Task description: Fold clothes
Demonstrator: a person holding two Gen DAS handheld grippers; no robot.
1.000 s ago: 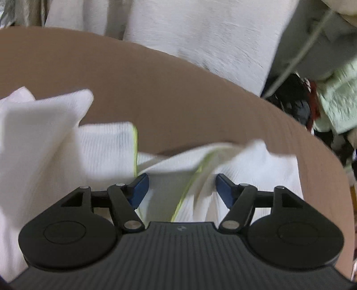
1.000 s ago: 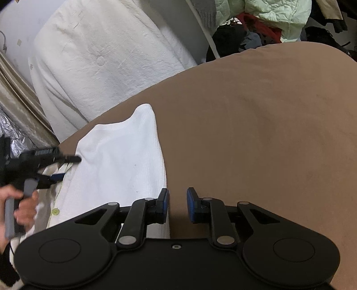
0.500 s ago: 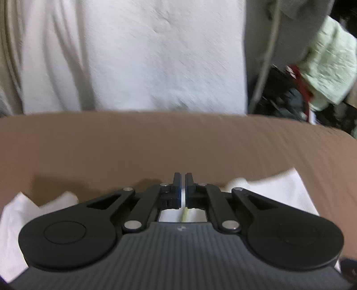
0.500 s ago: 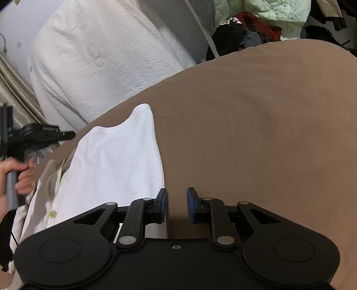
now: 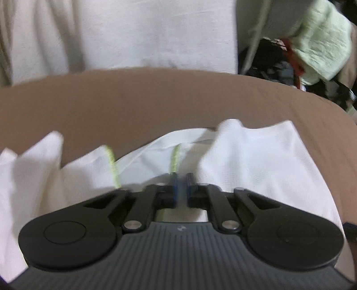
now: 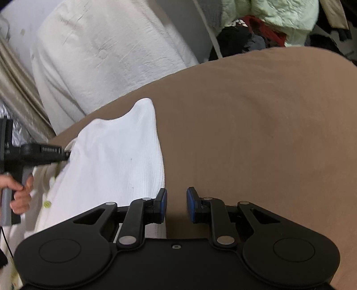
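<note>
- Since a second ago the left gripper point(image 5: 180, 178) has gone from fingers spread wide over the white garment point(image 5: 256, 160) to fingers pressed together on a fold of it, beside the yellow-green trim point(image 5: 175, 159).
- White garment lies rumpled on the brown surface point(image 5: 156, 104), bunched up around the left gripper.
- Right wrist view: left gripper body enters from the left edge, held by the person's left hand point(image 6: 19, 194), tip against the garment's collar area.
- Right gripper point(image 6: 176, 201) hovers at the garment's right edge; fingers slightly apart, nothing between them.
- White bedding point(image 6: 100, 51) and a pale green quilted item point(image 6: 272, 13) sit beyond the surface.
</note>
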